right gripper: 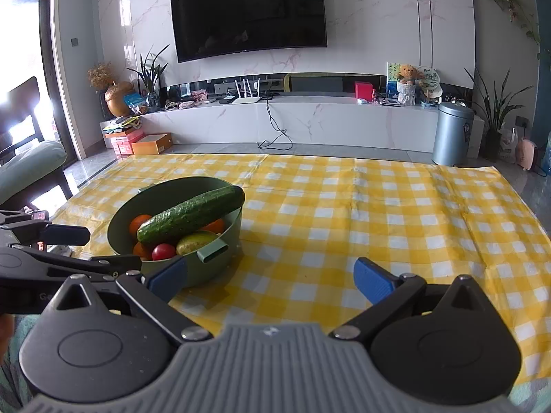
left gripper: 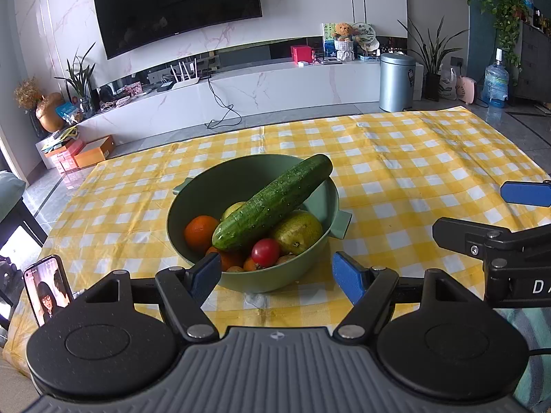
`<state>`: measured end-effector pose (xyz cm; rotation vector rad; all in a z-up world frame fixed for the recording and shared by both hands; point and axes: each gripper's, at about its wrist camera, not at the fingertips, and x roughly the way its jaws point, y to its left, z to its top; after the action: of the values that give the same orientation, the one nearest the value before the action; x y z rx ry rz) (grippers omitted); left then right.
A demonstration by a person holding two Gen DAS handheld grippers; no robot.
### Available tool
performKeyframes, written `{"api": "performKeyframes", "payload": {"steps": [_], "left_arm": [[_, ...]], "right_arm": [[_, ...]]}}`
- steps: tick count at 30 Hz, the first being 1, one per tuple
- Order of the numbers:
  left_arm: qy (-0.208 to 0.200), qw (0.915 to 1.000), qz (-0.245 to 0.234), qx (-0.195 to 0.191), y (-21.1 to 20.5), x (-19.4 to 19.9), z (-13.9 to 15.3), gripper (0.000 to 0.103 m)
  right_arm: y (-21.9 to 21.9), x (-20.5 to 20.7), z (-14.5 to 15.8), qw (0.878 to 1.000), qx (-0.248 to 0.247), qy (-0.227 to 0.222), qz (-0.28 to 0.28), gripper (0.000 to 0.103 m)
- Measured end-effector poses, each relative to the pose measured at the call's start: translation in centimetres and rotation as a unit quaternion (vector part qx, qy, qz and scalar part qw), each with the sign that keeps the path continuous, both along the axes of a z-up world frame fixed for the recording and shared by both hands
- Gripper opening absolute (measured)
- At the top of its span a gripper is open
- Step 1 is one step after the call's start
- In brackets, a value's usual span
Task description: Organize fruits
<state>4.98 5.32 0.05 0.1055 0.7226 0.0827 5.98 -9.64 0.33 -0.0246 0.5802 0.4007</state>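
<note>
Yellow-and-white checked cloth (left gripper: 396, 158) covers the counter, with a living room behind: a dark television (left gripper: 175, 7) on a marble wall and a long white cabinet below it.

From the left wrist, the green bowl (left gripper: 320, 203) sits just ahead, holding all the produce that shows: a cucumber (left gripper: 272, 203) lying slantwise across the top with its far end over the rim, an orange (left gripper: 199, 232), a yellow-green pear (left gripper: 299, 229), a red tomato (left gripper: 265, 252) and smaller pieces beneath. The left gripper (left gripper: 277, 273) is spread wide and holds nothing, its blue pads flanking the near wall of the bowl. A phone (left gripper: 48, 289) stands at the lower left.

From the right wrist, the same bowl (right gripper: 162, 189) lies to the left, and the right gripper (right gripper: 270, 277) is likewise spread and empty over bare cloth. The other tool juts in from the left edge.

Fruit gathered in one bowl fits either a sorted end state or a mixed heap awaiting sorting — the pictures do not settle which. Any pick from the heap would, I judge, go best from the top: the cucumber pins what lies under it, so it wants a grip near its middle, across its width, while the bowl is kept from sliding on the cloth.

Hard to tell: the small pieces at the bottom, partly hidden by the left pad and the rim, and a pale fruit behind the cucumber. No second container shows.
</note>
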Motion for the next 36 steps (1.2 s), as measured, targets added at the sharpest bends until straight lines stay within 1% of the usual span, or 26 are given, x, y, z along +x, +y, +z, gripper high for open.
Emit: {"api": "performKeyframes", "payload": {"steps": [36], "left_arm": [[-0.003,1.0000,0.002,0.002,0.40,-0.12,0.50,0.086]], "right_arm": [[-0.17,-0.08,-0.13,1.000,0.001,0.008,-0.005,0.099]]}}
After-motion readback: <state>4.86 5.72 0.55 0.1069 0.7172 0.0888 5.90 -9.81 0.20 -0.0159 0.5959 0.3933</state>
